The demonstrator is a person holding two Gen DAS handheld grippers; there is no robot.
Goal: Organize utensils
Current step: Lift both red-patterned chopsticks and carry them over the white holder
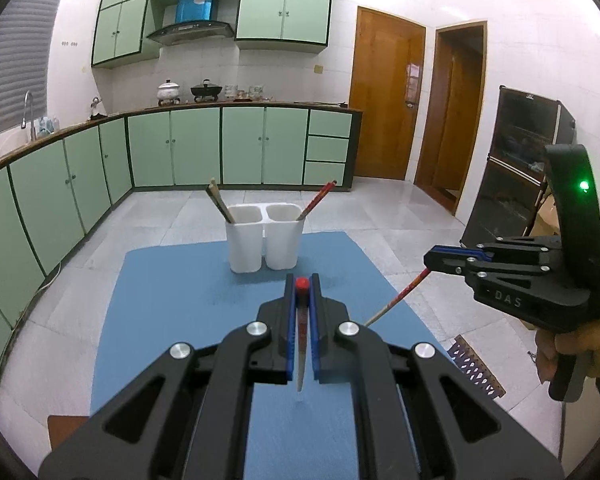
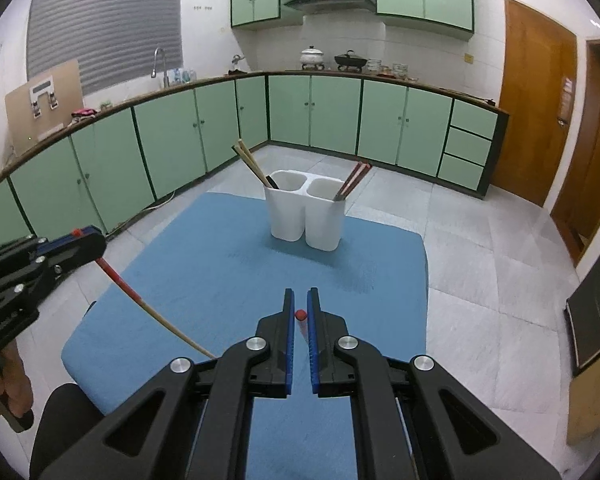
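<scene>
Two red chopsticks are held above a blue mat (image 1: pixel 172 320), one in each gripper. In the left wrist view, the left gripper (image 1: pixel 302 284) is closed narrowly on a red-tipped chopstick (image 1: pixel 301 332), which is gripped near its red end and seen running back between the blue pads (image 1: pixel 288 332) towards the camera. The same chopstick (image 2: pixel 140 300) is seen from the right wrist view slanting down from the left gripper (image 2: pixel 86 240), its pale end low over the mat (image 2: pixel 228 248). The right gripper (image 2: pixel 300 304) is likewise drawn in on a second chopstick (image 2: pixel 300 316), of which only the red tip is shown between the fingers; from the left view this chopstick (image 1: pixel 400 296) is seen angled down and left from the right gripper (image 1: pixel 434 260). A white two-cup holder (image 2: pixel 306 216) is set on the far part of the mat, well beyond both grippers. Brown chopsticks (image 2: pixel 252 164) are leaned in its left cup and dark red ones (image 2: pixel 352 180) in its right cup
</scene>
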